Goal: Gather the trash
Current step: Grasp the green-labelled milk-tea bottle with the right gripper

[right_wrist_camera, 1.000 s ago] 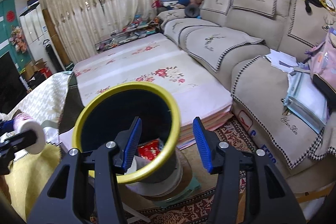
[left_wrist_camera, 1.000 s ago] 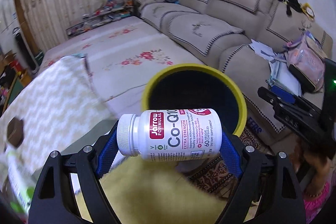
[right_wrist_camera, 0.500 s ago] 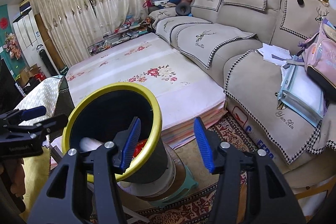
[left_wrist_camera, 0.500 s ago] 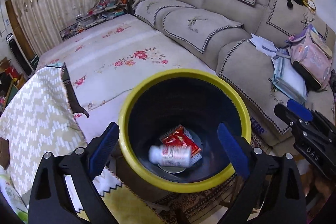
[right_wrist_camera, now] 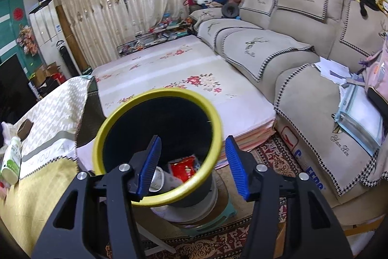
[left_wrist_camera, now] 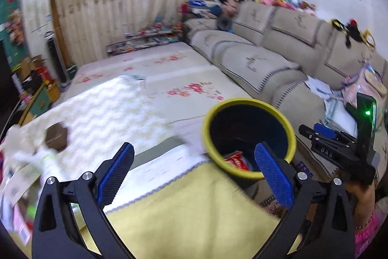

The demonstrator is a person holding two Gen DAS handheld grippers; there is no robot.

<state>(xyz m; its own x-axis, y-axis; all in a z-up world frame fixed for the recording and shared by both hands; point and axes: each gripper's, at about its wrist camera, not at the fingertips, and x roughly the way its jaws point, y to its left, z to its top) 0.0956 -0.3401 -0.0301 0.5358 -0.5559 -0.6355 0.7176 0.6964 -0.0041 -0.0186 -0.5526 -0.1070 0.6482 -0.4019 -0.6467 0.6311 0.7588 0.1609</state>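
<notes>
A dark bin with a yellow rim [left_wrist_camera: 242, 102] [right_wrist_camera: 121, 111] stands beside the table. Inside lie a red wrapper [right_wrist_camera: 182, 168] [left_wrist_camera: 234, 159] and a white bottle [right_wrist_camera: 157, 179]. My left gripper [left_wrist_camera: 194, 170] is open and empty, above the yellow cloth [left_wrist_camera: 184, 213], left of the bin. My right gripper [right_wrist_camera: 192, 168] is open and empty, its left finger over the bin's mouth; it also shows in the left wrist view [left_wrist_camera: 325, 135]. A white-green bottle [right_wrist_camera: 11, 159] [left_wrist_camera: 49, 162] and a brown box [left_wrist_camera: 56, 136] [right_wrist_camera: 24, 129] lie on the table.
A patterned tablecloth [left_wrist_camera: 101, 111] covers the table's far part. Papers and packets [left_wrist_camera: 14, 188] lie at its left end. A floral mat [right_wrist_camera: 174, 74] and a beige sofa [right_wrist_camera: 303, 50] with books and a pink bag [right_wrist_camera: 375, 69] lie beyond the bin.
My left gripper opened and dropped the white supplement bottle into the bin, then pulled back left over the table. My right gripper stayed open near the bin.
</notes>
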